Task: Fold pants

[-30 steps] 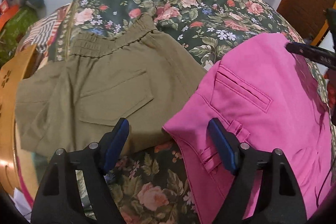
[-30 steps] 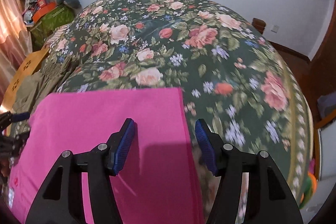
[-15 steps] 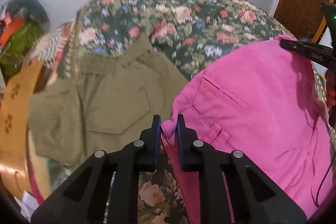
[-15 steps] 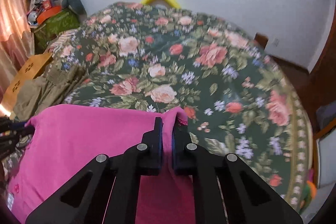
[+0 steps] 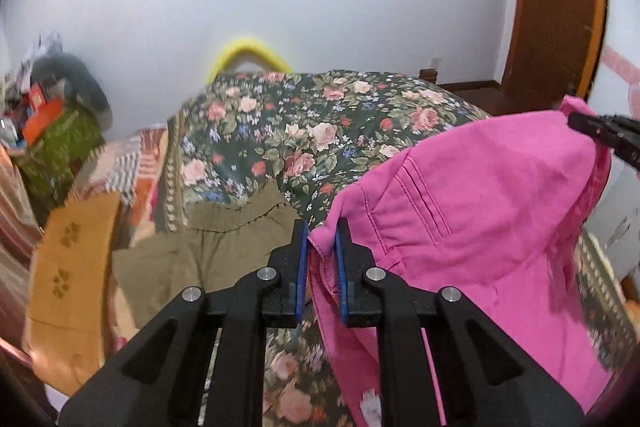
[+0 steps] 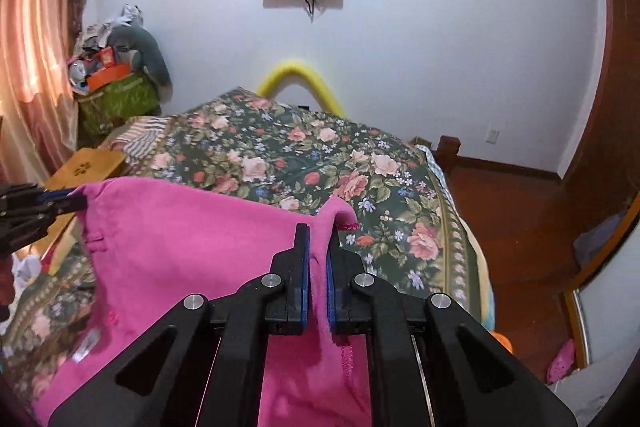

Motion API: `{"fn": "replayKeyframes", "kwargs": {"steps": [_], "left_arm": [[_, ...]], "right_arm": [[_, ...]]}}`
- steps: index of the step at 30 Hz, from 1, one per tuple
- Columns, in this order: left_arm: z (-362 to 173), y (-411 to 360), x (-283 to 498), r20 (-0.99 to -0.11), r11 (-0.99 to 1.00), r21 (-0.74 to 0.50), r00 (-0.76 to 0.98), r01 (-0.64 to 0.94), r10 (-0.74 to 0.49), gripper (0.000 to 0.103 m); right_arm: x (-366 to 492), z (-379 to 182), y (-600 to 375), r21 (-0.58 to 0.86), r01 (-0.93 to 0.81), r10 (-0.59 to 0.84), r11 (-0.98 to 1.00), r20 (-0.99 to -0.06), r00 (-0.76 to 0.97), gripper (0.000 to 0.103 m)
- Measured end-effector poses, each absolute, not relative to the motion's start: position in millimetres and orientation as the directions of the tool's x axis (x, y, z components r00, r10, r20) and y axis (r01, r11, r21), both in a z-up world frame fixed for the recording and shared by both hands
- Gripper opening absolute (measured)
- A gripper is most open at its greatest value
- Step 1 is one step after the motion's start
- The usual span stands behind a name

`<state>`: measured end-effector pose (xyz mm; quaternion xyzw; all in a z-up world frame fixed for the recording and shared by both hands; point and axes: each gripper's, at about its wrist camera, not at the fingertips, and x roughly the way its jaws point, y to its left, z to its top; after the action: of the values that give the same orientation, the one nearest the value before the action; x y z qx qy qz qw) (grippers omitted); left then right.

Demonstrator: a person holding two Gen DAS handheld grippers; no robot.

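Bright pink pants (image 5: 472, 211) hang lifted above the floral bedspread (image 5: 304, 131), stretched between both grippers. My left gripper (image 5: 322, 239) is shut on the waistband corner beside the back pocket. My right gripper (image 6: 318, 243) is shut on the other top corner of the pink pants (image 6: 192, 251), which droop below it. In the left wrist view the right gripper (image 5: 588, 125) shows at the far right edge, pinching pink cloth. The left gripper (image 6: 76, 201) appears at the left edge of the right wrist view, also holding cloth.
Olive-green pants (image 5: 208, 247) lie flat on the bed to the left. A wooden board (image 5: 68, 267) sits at the bed's left side. A cluttered green box (image 6: 116, 95) stands by the curtain. A yellow foam arch (image 6: 300, 79) rises behind the bed. Wooden floor (image 6: 512, 203) lies right.
Both grippers closed on the pink pants' top corners and then rose, lifting the cloth off the bed. The views tilted up, so the wall and screen show.
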<state>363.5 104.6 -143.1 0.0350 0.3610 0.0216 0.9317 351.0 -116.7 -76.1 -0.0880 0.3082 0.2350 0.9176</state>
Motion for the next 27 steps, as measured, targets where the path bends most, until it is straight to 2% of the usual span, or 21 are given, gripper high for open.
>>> {"fn": "replayKeyframes", "kwargs": {"steps": [10,16,27], "left_arm": [[-150,67,270,-0.664,0.986,0.158,0.745,0.044,0.073,0.012],[-180,55,225,-0.701,0.979,0.191,0.708,0.072,0.084,0.012],[-239,53,171,-0.826,0.985,0.117,0.562,0.127,0.026,0.013]], "right_arm": [[263,-82,-159,0.066,-0.471,0.411,0.880,-0.605,0.682,0.005],[219,-118,-175,0.079,-0.448,0.380,0.891,-0.671,0.637,0.005],[167,-189,-197,0.078,-0.426,0.310,0.901,-0.803,0.509,0.005]]}}
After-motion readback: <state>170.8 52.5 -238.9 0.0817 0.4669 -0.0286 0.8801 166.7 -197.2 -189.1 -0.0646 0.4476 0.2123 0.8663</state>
